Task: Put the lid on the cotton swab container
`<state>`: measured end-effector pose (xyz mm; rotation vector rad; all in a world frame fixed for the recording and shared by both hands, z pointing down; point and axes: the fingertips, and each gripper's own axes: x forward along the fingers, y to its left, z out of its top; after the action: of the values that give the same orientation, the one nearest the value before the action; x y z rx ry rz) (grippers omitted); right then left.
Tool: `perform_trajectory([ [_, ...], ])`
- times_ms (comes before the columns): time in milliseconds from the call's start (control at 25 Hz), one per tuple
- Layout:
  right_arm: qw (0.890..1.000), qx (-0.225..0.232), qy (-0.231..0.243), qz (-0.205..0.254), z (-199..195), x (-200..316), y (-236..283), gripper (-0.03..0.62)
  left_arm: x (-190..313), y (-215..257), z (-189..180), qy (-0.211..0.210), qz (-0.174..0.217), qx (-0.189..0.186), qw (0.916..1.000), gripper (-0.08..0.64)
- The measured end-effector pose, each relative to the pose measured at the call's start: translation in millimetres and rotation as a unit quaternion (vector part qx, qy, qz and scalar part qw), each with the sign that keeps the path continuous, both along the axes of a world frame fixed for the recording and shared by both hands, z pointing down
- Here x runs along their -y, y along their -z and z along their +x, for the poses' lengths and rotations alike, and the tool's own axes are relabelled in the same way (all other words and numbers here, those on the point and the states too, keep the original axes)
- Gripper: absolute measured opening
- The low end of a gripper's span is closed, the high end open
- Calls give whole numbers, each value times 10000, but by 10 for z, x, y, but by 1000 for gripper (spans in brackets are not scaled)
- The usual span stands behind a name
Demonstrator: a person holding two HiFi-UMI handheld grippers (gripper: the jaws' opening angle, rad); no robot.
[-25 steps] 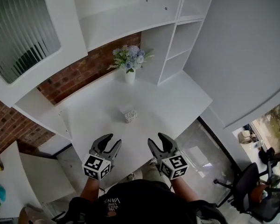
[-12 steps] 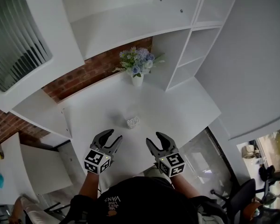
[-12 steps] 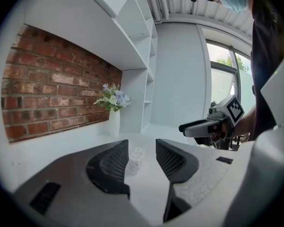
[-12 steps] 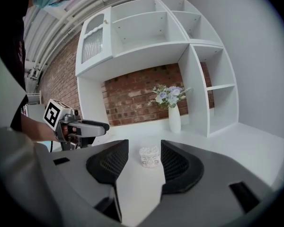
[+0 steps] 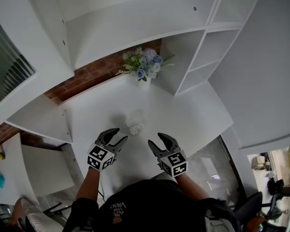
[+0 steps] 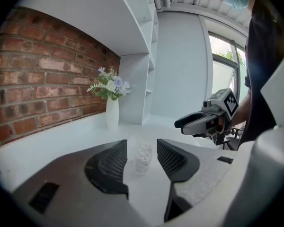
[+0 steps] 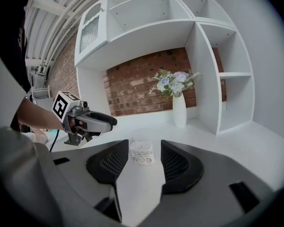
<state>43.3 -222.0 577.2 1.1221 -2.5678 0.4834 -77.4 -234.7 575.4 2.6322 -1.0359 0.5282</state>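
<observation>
Standing upright, cotton swab container (image 7: 142,153) (clear)

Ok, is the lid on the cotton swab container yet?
Off. The cotton swab container stands with swab tips exposed; a clear lid appears to sit on the desk beside it.

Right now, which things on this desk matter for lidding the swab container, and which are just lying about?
For the job:
cotton swab container
clear lid, faint, just beyond it
left gripper, jaws opening, empty
right gripper, open, empty

Lying about:
vase of flowers
white shelves
</observation>
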Motion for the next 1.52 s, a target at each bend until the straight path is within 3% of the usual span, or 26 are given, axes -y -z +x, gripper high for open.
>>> perform_trajectory([
  [320,9977,-389,554,-42,-108,183,-383,190,172,-289,58,-471,-244,494,9974,235],
  [640,9953,-477,799,-252,-250,296,-748,190,400,-384,127,-846,-459,624,9934,241],
  [1080,9919,-414,1176,-239,-390,410,-897,189,464,-600,240,-1734,-881,1334,9718,279],
  [1520,9863,-472,1564,-236,-523,465,-980,189,442,-652,329,-2176,-945,1571,9587,282],
])
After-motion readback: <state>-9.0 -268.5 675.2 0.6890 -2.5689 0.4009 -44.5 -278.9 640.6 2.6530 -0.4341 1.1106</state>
